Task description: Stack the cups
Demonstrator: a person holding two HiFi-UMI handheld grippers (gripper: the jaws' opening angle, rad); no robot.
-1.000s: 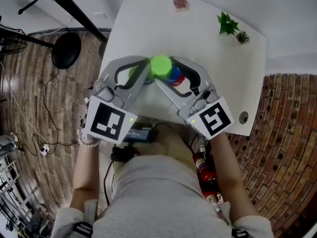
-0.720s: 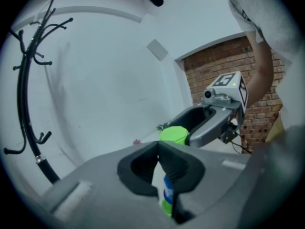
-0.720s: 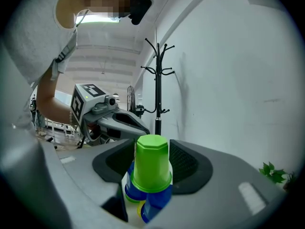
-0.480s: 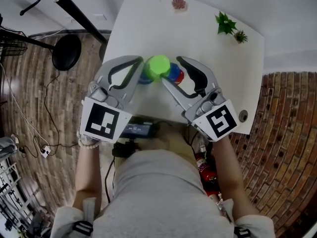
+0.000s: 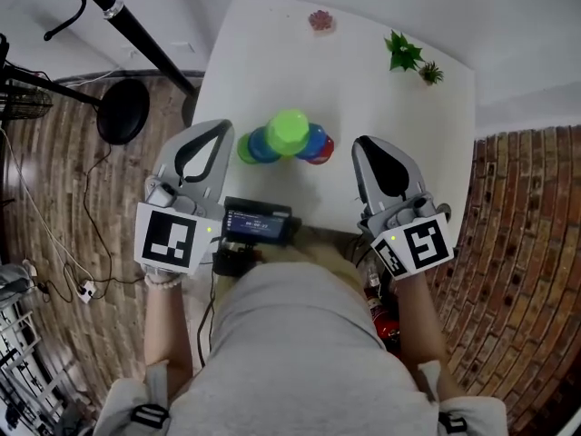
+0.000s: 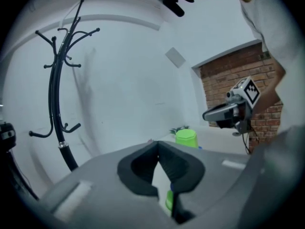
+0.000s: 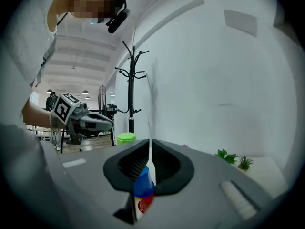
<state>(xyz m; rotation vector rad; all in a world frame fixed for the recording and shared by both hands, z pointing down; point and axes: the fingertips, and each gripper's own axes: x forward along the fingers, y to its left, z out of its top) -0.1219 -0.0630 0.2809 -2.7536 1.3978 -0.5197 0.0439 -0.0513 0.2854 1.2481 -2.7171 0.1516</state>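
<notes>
Your left gripper (image 5: 216, 133) is closed with nothing in it; in its own view (image 6: 157, 147) the two pads meet at the tips. It hangs over the table's (image 5: 399, 125) left edge, just beside the cups (image 5: 289, 142) but apart from them.

Your right gripper (image 5: 363, 145) has just been closing its jaws. They now stand almost together, with only a thin slit left, and nothing is between them (image 7: 149, 144). The blue and red you see through that slit are cups farther off on the table, not a held thing. This gripper sits near the table's front edge, to the right of the cups and clear of them.

The cups stand in one tight cluster on the table, between your two grippers. The green cup (image 5: 290, 129) is topmost. Blue cups show under it on both sides, with a red rim at the right and another green rim at the left. You cannot tell from here how they are nested.

The green cup also shows in the left gripper view (image 6: 186, 138) and the right gripper view (image 7: 126, 138).

Two small plants (image 5: 404, 51) stand at the table's far right corner, well away from the cups. A dark device (image 5: 259, 223) with a lit screen sits at the near edge, between your hands.
</notes>
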